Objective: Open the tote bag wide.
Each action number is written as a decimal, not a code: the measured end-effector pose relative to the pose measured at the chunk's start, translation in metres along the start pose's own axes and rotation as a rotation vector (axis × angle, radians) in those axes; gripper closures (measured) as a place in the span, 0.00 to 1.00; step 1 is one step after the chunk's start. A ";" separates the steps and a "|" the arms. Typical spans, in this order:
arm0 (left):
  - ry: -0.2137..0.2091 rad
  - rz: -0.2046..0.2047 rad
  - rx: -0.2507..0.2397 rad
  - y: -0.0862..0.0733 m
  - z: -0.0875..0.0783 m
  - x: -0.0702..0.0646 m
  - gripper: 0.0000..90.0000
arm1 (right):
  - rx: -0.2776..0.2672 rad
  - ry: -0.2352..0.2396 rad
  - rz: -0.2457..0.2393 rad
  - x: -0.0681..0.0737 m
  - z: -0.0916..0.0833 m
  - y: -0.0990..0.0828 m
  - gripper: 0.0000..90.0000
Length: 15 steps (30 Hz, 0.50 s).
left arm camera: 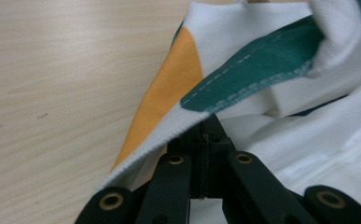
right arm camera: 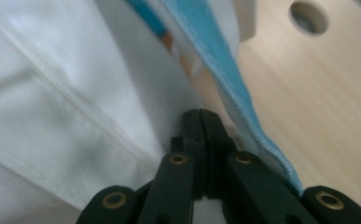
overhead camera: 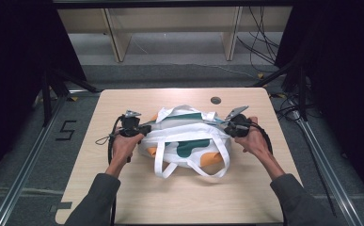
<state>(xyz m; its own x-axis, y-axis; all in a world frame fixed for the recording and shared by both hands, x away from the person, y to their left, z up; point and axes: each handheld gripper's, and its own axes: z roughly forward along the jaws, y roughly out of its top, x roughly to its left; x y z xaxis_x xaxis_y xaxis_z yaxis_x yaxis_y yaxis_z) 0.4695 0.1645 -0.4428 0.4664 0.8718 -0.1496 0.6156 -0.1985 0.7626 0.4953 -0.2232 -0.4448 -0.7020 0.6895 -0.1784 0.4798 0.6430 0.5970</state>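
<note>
Work in hand: you are handling a cloth tote bag (overhead camera: 185, 139) on the wooden table (overhead camera: 123, 197), one gripper at each end of it; it looks like you are flattening or folding it, though that is a judgement.

Left gripper (overhead camera: 142, 129): you are holding it at the bag's left end; in the left gripper view its jaws are pressed together, tips tucked under the folded cloth edge. You seem to be pinching a layer of fabric, but the fold is hiding the contact.

Right gripper (overhead camera: 229, 126): you are keeping it at the bag's right end, jaws pressed together, with white cloth and a stitched edge lying right against the tips.

Progress so far: you are working with both ends already reached and the bag already lying on the table, bunched up rather than flat.

What is left: you are likely facing most of the work, since the body is rumpled and the handles (overhead camera: 191, 165) are sprawling loose toward you.

Where the bag is: it is lying near the table's middle, between your two hands, just short of the round hole (overhead camera: 216, 100) in the tabletop.

How the bag looks: white fabric with green and orange patches, green stitched trim, soft and creased, long white straps looping over the front.
</note>
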 end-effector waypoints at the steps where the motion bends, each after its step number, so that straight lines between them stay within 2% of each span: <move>1: 0.000 0.000 0.000 0.000 0.000 0.000 0.98 | -0.040 0.012 0.015 0.000 -0.008 0.005 1.00; 3: -0.075 -0.005 -0.077 0.013 -0.014 -0.013 0.96 | -0.122 0.031 0.012 0.000 -0.025 0.019 1.00; 4: -0.099 0.003 -0.085 0.018 -0.016 -0.021 0.96 | -0.155 0.057 0.006 0.002 -0.033 0.028 1.00; 5: -0.109 0.038 -0.082 0.023 -0.015 -0.027 0.96 | -0.207 0.075 -0.001 0.006 -0.035 0.036 1.00; 6: -0.127 0.038 -0.078 0.025 -0.011 -0.035 0.96 | -0.202 0.099 -0.019 0.011 -0.037 0.044 1.00; 8: -0.147 0.074 -0.031 0.030 -0.001 -0.046 0.95 | -0.201 0.122 -0.046 0.021 -0.028 0.056 1.00; 9: -0.147 0.074 -0.031 0.030 -0.001 -0.046 0.95 | -0.201 0.122 -0.046 0.021 -0.028 0.056 1.00; 11: -0.162 0.080 -0.006 0.032 0.010 -0.053 0.95 | -0.152 0.112 -0.073 0.027 -0.018 0.061 1.00; 12: -0.165 0.057 0.001 0.034 0.019 -0.054 0.95 | -0.149 0.107 -0.060 0.026 -0.009 0.060 1.00; 13: -0.172 0.044 0.012 0.036 0.023 -0.053 0.96 | -0.131 0.117 -0.045 0.024 -0.007 0.060 1.00; 14: -0.167 0.039 0.023 0.038 0.027 -0.052 0.96 | -0.133 0.136 -0.037 0.024 -0.004 0.057 1.00; 15: -0.156 0.052 0.042 0.040 0.031 -0.051 0.97 | -0.107 0.160 -0.040 0.025 -0.004 0.055 1.00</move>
<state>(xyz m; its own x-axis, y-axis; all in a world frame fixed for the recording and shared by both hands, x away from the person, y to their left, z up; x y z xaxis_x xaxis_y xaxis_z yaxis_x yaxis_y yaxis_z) 0.4904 0.0984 -0.4245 0.5892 0.7804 -0.2095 0.6131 -0.2629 0.7450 0.5021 -0.1721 -0.4130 -0.7985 0.5964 -0.0820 0.3968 0.6238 0.6733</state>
